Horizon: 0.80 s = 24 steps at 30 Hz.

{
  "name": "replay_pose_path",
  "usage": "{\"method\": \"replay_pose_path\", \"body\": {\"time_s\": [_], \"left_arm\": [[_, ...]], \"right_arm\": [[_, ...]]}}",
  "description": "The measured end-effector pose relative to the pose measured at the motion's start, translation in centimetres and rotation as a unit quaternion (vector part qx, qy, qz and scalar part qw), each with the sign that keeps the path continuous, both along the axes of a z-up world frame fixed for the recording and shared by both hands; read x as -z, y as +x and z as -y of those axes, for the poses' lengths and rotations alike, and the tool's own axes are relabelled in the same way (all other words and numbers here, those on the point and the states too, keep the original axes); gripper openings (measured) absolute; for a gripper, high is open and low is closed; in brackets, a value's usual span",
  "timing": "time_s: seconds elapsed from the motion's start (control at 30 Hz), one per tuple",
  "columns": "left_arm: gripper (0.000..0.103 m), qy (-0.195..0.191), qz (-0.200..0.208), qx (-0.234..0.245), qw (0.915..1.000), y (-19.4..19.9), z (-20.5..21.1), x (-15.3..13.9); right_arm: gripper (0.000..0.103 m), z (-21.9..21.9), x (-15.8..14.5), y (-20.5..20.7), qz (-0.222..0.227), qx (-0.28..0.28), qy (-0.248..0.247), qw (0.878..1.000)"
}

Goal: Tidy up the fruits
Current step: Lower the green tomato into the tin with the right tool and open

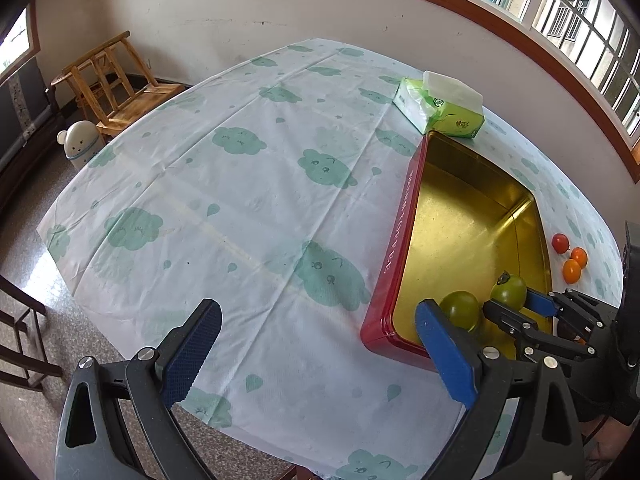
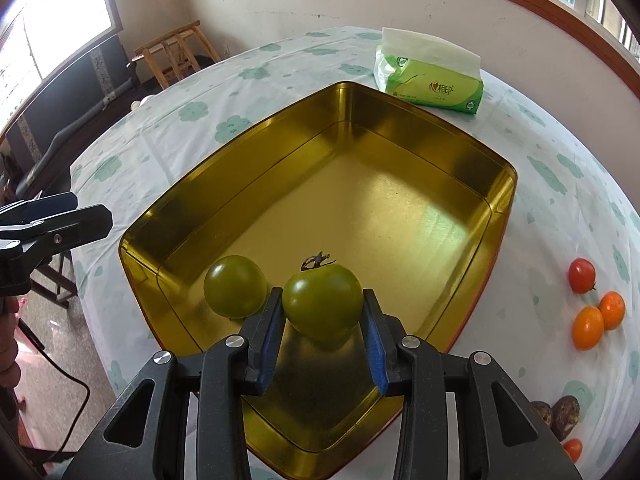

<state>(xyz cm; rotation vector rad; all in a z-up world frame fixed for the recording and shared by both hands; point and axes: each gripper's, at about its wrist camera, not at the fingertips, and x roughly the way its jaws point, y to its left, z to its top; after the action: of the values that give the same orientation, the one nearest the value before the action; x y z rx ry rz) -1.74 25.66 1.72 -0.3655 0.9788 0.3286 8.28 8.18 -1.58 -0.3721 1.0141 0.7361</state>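
Observation:
A gold-lined red tin (image 2: 400,152) stands on the table and holds a green tomato (image 2: 235,286) near its front left corner. My right gripper (image 2: 323,316) is shut on a second green tomato (image 2: 322,304) with a dry stem, held just above the tin's floor. In the left wrist view the tin (image 1: 394,240) is at the right, with both tomatoes (image 1: 460,309) (image 1: 509,291) and the right gripper (image 1: 516,308) inside it. My left gripper (image 1: 316,344) is open and empty over the tablecloth, left of the tin.
A red tomato (image 2: 581,275) and two small oranges (image 2: 588,327) lie on the cloth right of the tin. Brown fruits (image 2: 565,416) and a red one (image 2: 573,449) sit at the front right. A green tissue pack (image 2: 432,80) lies behind the tin. A wooden chair (image 1: 116,84) stands beyond the table.

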Motion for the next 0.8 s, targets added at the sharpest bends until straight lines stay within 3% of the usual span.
{"method": "replay_pose_path", "body": {"time_s": [0.5,0.6,0.8], "left_arm": [[0.096,-0.003,-0.002,0.004,1.0000,0.0,0.4,0.2],[0.096,-0.002,-0.002,0.006,1.0000,-0.1,0.6,0.2],[0.096,0.000,0.002,0.014,0.9999,0.2,1.4,-0.1]], "right_arm": [[0.040,-0.7,0.5,-0.2,0.002,-0.005,-0.013,1.000],[0.046,-0.7,0.4,-0.2,0.002,-0.006,-0.013,1.000],[0.048,-0.2,-0.5,-0.6,0.012,-0.004,-0.001,1.000]]}}
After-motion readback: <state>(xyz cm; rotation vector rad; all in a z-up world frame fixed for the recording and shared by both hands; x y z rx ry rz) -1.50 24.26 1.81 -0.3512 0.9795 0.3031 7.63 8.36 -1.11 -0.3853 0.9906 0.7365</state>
